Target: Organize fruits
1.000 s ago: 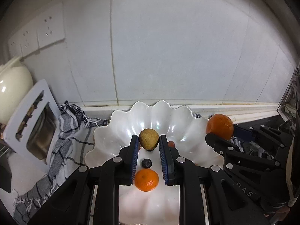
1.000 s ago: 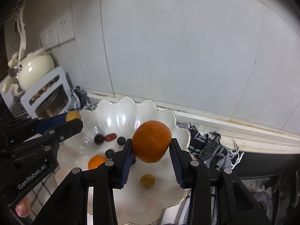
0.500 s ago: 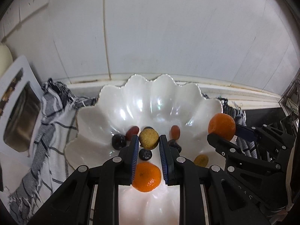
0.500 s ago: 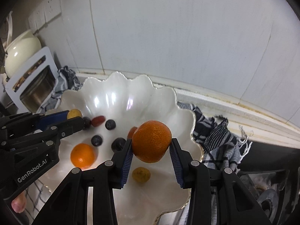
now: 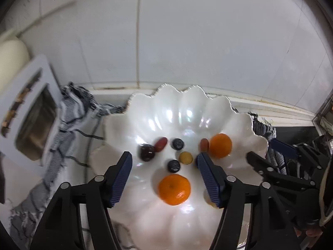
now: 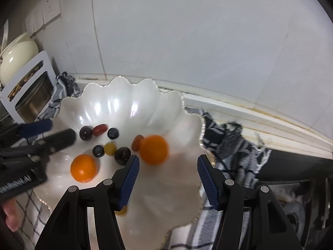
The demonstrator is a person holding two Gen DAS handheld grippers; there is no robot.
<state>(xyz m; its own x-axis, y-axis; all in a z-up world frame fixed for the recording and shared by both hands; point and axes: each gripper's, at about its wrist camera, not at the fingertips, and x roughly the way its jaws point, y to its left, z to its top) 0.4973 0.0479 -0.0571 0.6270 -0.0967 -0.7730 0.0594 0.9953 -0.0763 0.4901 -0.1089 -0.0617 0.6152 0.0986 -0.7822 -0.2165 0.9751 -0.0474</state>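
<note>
Both fruits have left the jaws since the earlier frames: the small yellow fruit (image 5: 185,157) that sat between the left gripper's pads now lies on the floor of the scalloped white bowl (image 5: 258,139), and the orange (image 6: 154,150) that the right gripper carried now shows beyond its pads, blurred, over the bowl's right half beside a red date (image 6: 137,142). Left gripper (image 5: 164,167): jaws have just been opening and stand about half spread, pads clear of everything, nothing held; the yellow fruit, a blueberry (image 5: 174,165) and a second orange (image 5: 174,189) lie in the bowl between and ahead of its fingers without contact. Right gripper (image 6: 167,171): jaws likewise have just been opening, roughly half spread, nothing between the pads. Whether the released orange has settled cannot be told from its blur. Judged step: the drop into the bowl is being completed by both hands at once. Other contents near the bowl's centre: two dark grapes, another blueberry, another date. Judged next move: lift both grippers straight up and out of the bowl, clear of its rim and of each other, then seek any fruit remaining outside the bowl; none is visible on the striped cloth (image 6: 233,145) around it. Risk noted: the orange may roll and scatter the smaller fruit.
</note>
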